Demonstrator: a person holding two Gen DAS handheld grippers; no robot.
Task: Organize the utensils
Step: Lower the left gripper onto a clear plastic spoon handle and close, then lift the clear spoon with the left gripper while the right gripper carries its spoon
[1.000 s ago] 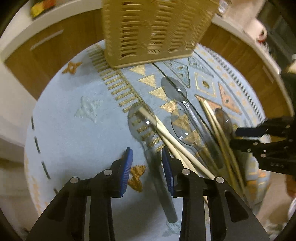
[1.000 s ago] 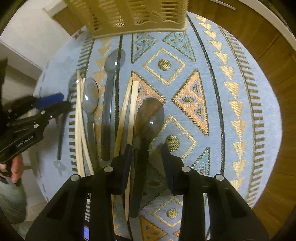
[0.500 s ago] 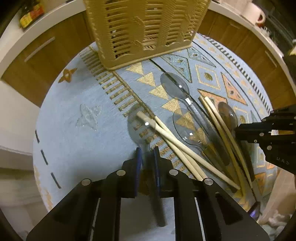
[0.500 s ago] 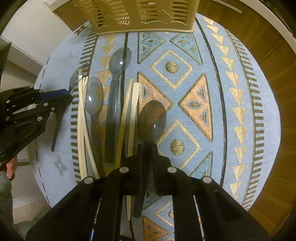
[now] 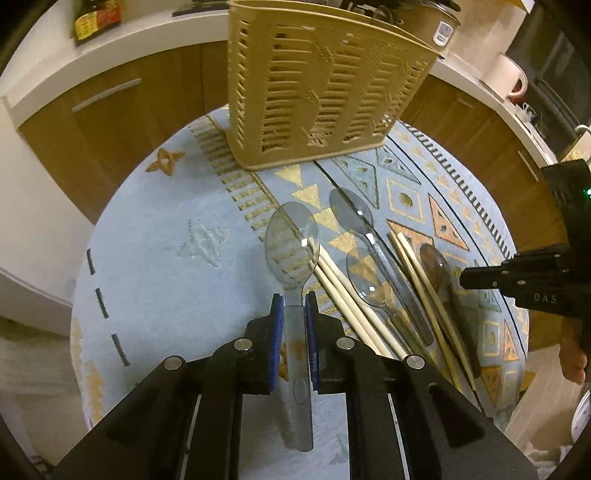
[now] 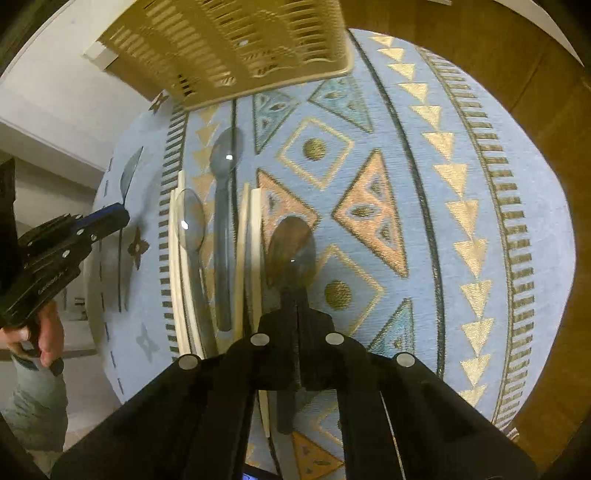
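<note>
My left gripper (image 5: 294, 301) is shut on the neck of a clear plastic spoon (image 5: 291, 247) and holds it lifted above the patterned cloth. My right gripper (image 6: 296, 301) is shut on the neck of a dark smoky spoon (image 6: 291, 251), also raised off the cloth. Two more clear spoons (image 5: 352, 210) (image 5: 367, 280) and two pairs of pale chopsticks (image 5: 351, 302) (image 5: 424, 288) lie on the cloth between the grippers. A beige slotted utensil basket (image 5: 317, 92) stands at the far edge of the table; it also shows in the right wrist view (image 6: 236, 48).
The round table wears a blue cloth (image 5: 166, 280) with gold and orange triangles. Wooden cabinets (image 5: 122, 103) and a white counter with a bottle (image 5: 96, 16) and a mug (image 5: 506, 77) ring the far side. The person's hand (image 6: 44, 332) holds the left gripper.
Both grippers closed on their spoons, then lifted them off the cloth. The basket now looks closer and more level in both views.
</note>
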